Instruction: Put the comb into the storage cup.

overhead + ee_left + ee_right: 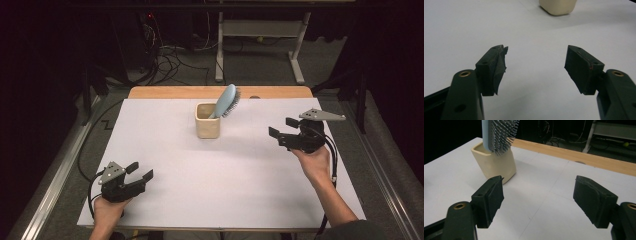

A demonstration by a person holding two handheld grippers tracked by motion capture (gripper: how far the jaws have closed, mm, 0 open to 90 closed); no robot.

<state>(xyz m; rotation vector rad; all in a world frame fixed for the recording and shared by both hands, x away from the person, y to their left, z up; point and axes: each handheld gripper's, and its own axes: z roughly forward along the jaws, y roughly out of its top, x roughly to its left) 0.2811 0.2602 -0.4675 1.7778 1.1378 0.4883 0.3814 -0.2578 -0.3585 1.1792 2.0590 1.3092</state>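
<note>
A cream cup [207, 121] stands upright on the white surface [175, 165], near the middle of its far edge, where a strip of bare wood [165, 92] shows beyond the white cover. A pale blue hairbrush [227, 101] stands in the cup, handle down, its head leaning out over the rim toward the far right corner with the bristles facing right. The right gripper [281, 131] is held above the surface near the right edge, well apart from the cup, with its jaws released and spread wide, nothing between them; in the right gripper view the cup [495, 163] and the brush [499, 135] lie ahead and to the left of the jaws. The left gripper [140, 172] sits low near the near left corner, also well apart from the cup, its jaws released and wide with only bare surface between them; the left gripper view catches the cup's base [557, 6] far ahead.
</note>
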